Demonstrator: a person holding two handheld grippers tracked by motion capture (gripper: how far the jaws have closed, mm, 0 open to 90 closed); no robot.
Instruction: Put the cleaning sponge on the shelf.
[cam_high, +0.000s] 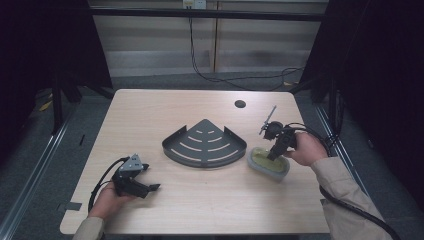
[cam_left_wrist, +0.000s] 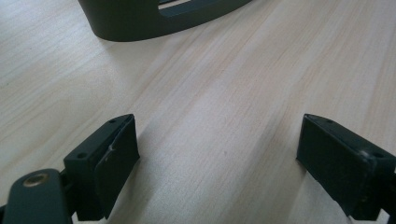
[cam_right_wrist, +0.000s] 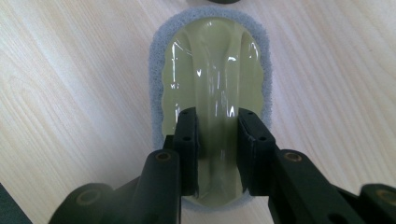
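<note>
Gripping the raised ridge of the sponge (cam_right_wrist: 210, 70) is the right claw (cam_right_wrist: 218, 140) — jaws closed on the glossy, yellowish wrapped middle, grey foam rim all around. On the high view that sponge (cam_high: 264, 167) lies at the right side of the worktop (cam_high: 150, 115), just beside the dark corner shelf (cam_high: 204, 145), with the claw's tips hiding part of it. Over on the left, the left claw (cam_left_wrist: 217, 149) hovers low with jaws wide apart, bare wood between them — the shelf's (cam_left_wrist: 140, 23) curved wall is cut off at the frame's top edge.
</note>
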